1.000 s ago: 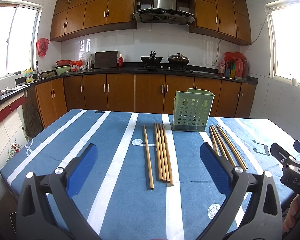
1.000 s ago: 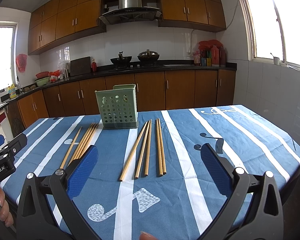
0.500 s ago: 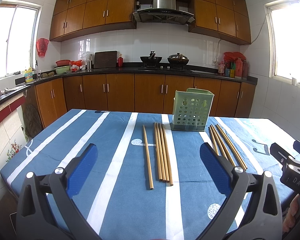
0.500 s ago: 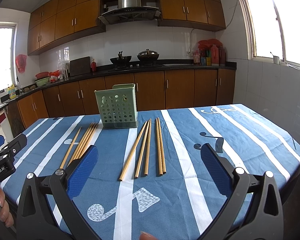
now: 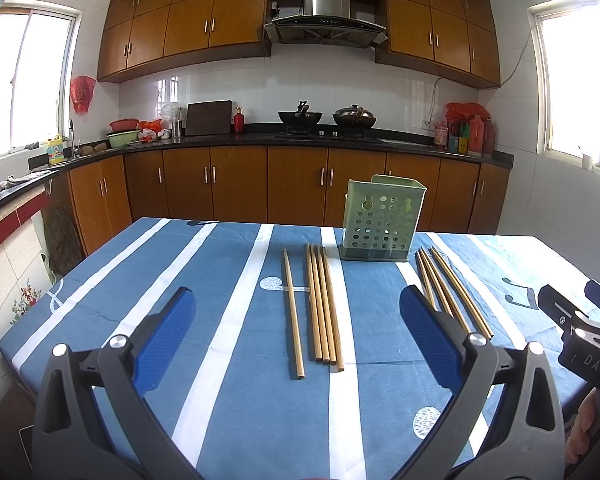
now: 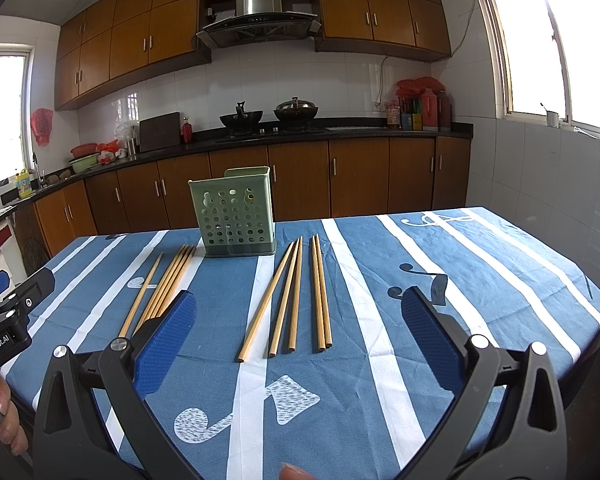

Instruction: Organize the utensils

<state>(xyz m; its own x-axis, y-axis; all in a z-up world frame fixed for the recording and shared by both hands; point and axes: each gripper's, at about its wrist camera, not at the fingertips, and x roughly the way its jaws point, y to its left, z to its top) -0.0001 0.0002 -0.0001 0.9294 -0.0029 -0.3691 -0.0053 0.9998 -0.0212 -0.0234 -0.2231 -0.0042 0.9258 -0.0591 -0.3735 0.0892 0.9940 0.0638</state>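
On either side of the green perforated holder [image 6: 235, 216] the wooden chopsticks [image 6: 296, 292] lie loose on the table [image 6: 480, 280], and with our left claw [image 5: 298, 330] and right claw [image 6: 298, 332] both spread wide and empty, we risk rolling the thin sticks apart.

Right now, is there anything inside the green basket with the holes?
Nothing pokes out above the green basket, and all the chopsticks lie flat on the tablecloth. Its walls hide the bottom, so I can't be sure it's empty.
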